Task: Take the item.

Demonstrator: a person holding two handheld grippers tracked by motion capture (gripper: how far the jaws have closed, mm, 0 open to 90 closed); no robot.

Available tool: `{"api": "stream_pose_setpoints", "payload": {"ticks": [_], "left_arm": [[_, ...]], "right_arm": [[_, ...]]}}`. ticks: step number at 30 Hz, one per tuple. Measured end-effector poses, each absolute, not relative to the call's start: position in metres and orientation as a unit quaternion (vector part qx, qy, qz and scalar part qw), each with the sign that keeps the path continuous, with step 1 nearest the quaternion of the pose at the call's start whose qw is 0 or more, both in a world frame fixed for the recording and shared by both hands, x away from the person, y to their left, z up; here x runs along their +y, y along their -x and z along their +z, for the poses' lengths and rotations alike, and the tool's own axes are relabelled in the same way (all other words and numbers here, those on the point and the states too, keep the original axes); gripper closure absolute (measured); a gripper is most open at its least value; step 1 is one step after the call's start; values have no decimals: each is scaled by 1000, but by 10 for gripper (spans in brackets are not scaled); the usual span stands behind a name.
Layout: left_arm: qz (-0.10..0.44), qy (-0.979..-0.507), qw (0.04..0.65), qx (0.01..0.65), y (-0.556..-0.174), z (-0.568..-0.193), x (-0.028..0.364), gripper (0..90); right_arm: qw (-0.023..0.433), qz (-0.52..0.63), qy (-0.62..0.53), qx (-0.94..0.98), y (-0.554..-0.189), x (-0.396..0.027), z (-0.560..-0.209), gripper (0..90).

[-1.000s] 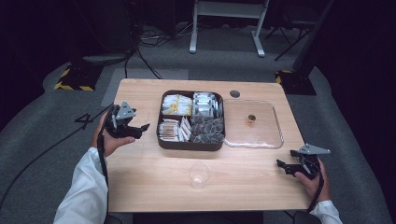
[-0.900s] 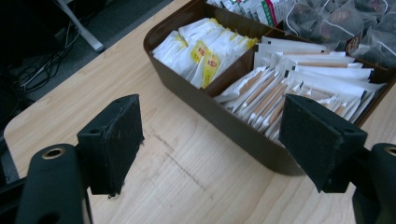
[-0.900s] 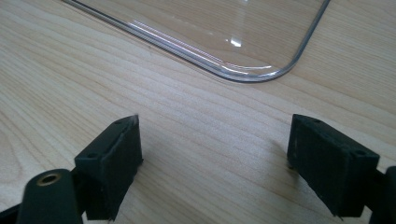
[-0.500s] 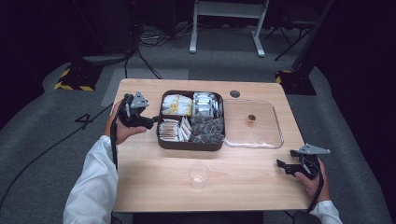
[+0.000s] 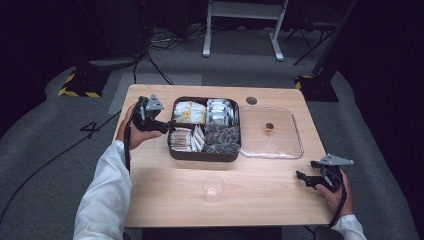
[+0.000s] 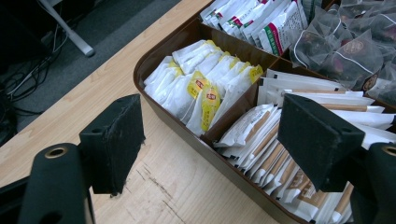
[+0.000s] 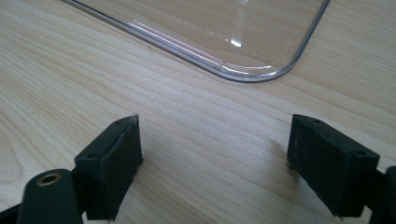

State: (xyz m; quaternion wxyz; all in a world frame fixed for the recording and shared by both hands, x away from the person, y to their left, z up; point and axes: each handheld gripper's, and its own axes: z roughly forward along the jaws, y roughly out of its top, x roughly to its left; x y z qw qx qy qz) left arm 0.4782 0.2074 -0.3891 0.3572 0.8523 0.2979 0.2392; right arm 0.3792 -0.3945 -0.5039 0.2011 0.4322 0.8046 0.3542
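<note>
A dark brown compartment tray (image 5: 202,155) (image 6: 161,58) sits mid-table, packed with tea bags and sachets. My left gripper (image 5: 165,127) (image 6: 208,140) hovers open at the tray's left wall, its jaws spread around the yellow-tagged tea bags (image 6: 203,88) and the paper sachets (image 6: 261,140). Nothing is held. A clear plastic lid (image 5: 270,132) (image 7: 219,32) lies flat to the right of the tray. My right gripper (image 5: 304,178) (image 7: 212,163) rests open low over bare wood near the table's right front corner, just short of the lid's corner.
A small clear plastic cup (image 5: 213,187) stands on the table in front of the tray. A dark round grommet (image 5: 251,100) sits in the tabletop behind the lid. Cables and yellow-black marked bases lie on the floor beyond the table's far edge.
My left gripper has moved right from the table's left edge up to the tray's left wall. The right gripper has stayed where it was.
</note>
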Motion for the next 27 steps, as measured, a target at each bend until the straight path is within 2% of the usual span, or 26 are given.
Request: {"api": "stream_pose_setpoints", "payload": {"ticks": [27], "left_arm": [[225, -857, 346, 307, -513, -393, 189, 239]], "right_arm": [[202, 354, -432, 805, -379, -394, -504, 182]]}}
